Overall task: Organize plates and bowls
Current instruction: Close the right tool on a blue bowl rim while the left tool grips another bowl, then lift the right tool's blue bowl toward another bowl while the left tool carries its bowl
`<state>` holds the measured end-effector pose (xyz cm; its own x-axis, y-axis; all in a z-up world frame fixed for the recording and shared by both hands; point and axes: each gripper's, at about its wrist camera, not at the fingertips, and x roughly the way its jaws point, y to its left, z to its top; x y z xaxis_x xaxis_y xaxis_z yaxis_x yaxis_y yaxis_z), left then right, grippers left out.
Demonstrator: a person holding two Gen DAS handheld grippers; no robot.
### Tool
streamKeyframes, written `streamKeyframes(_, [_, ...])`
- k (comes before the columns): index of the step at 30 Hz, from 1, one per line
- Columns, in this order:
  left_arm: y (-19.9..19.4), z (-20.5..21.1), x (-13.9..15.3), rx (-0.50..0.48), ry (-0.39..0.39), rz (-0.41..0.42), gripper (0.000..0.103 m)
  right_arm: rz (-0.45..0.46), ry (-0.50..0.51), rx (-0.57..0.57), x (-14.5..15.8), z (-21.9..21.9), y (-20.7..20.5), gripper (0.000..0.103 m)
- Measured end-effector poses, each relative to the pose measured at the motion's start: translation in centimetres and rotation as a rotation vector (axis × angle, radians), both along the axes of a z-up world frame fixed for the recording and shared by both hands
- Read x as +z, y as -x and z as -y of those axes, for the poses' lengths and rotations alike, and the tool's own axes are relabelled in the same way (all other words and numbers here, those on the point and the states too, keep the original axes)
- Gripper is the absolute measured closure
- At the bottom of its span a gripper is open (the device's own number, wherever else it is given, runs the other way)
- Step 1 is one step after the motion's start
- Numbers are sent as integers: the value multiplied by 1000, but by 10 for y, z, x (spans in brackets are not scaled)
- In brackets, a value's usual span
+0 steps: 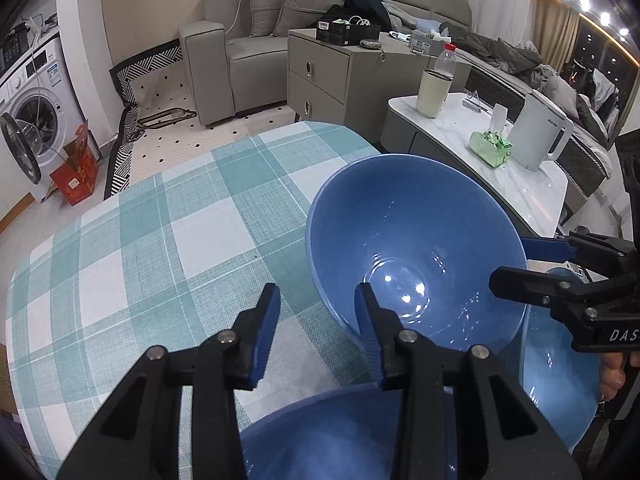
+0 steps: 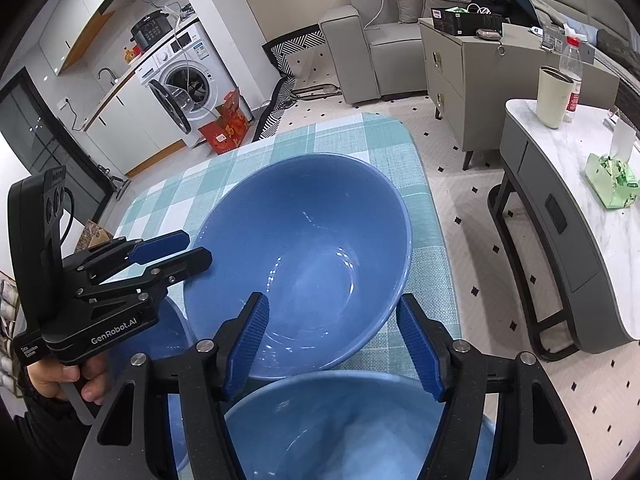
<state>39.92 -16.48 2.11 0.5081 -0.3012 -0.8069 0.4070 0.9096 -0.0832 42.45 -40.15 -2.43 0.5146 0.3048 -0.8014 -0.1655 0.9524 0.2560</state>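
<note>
The setting is a small home, with living, laundry and sleeping areas sharing one room. A grey sofa [image 1: 256,40] is standing at the far wall, and a front-loading washing machine [image 2: 188,76] is sitting far left, beside a kitchen counter with a tap [image 2: 106,74]. An electric kettle [image 1: 540,136] is resting on a marble side desk [image 1: 532,196] at right, with an unmade bed [image 1: 520,60] lying beyond it.

The far and left parts of my checked tabletop [image 1: 132,248] lie bare. Toward its near right corner, three blue bowls [image 2: 304,256] crowd together, and my other gripper [image 1: 520,268] blocks that side.
</note>
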Motion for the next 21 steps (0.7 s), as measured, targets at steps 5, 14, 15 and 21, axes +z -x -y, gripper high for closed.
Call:
streamKeyframes(5, [-1, 4, -3, -9, 1, -4, 76, -9, 15, -2, -3, 0, -3, 45])
streamKeyframes(14, [1, 6, -2, -24, -4, 9, 85, 5, 48, -4, -6, 1, -4, 63])
streamKeyframes(15, [1, 5, -2, -24, -1, 8, 86, 4, 43, -10, -7, 3, -4, 66])
streamKeyframes(21, [2, 4, -1, -18, -3, 12, 86, 12, 57, -12, -6, 2, -1, 71])
